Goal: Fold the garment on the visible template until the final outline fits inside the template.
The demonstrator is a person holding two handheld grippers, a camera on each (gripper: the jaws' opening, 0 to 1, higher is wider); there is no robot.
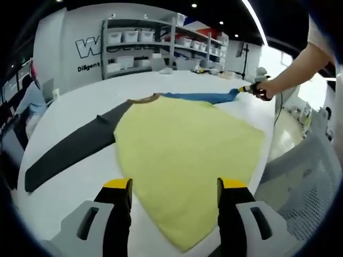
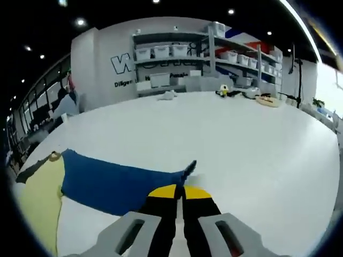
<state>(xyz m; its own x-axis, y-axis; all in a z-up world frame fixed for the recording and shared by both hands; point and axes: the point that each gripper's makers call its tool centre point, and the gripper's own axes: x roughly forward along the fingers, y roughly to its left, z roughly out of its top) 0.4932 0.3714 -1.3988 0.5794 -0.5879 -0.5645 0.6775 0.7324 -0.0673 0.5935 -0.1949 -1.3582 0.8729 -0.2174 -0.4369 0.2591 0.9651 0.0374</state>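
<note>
Spread flat on the white surface (image 1: 80, 96): garment (image 1: 182, 155) with yellow body, dark grey sleeve (image 1: 69, 152) reaching one way and blue sleeve (image 2: 115, 184) the other. Left tool (image 1: 174, 187) open, yellow-tipped jaws apart, hovering over the near hem of the yellow body without gripping anything. Right tool (image 2: 179, 193) closed on the cuff end of the blue sleeve, jaws pressed together with cloth between them, seen from the left gripper view held by a hand (image 1: 266, 88) at the far edge; storage shelves (image 2: 209, 59) along the back wall.

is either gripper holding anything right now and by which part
The right gripper pinches the cuff end of the garment's blue sleeve. The left gripper is open, holding nothing.
</note>
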